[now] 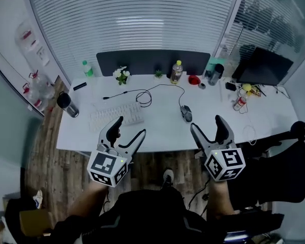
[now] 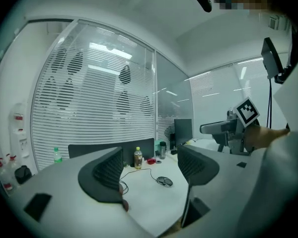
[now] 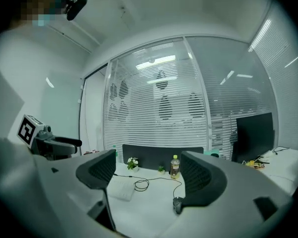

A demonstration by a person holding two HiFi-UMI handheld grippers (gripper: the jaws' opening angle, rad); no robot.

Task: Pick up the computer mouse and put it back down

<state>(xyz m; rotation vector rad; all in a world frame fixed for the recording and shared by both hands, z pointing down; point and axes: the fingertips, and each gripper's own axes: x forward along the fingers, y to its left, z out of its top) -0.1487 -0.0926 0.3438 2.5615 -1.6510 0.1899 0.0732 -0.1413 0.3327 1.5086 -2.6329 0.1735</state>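
White worktop (image 1: 157, 128) carried the computer mouse (image 1: 186, 114) ahead of the right tongs (image 1: 205, 122), slightly inboard. The right tongs and left tongs (image 1: 131, 126) stood wide and empty. The mouse was judged light, rigid and smooth-shelled; grip across its flanks, clear of the cable (image 1: 165, 87).

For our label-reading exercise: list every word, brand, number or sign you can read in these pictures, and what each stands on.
No text is readable.
Yellow-capped bottle: label too small.
Green-capped bottle: label too small.
Keyboard: keys blurred.
Marker cube on left claw: square pattern, no letters.
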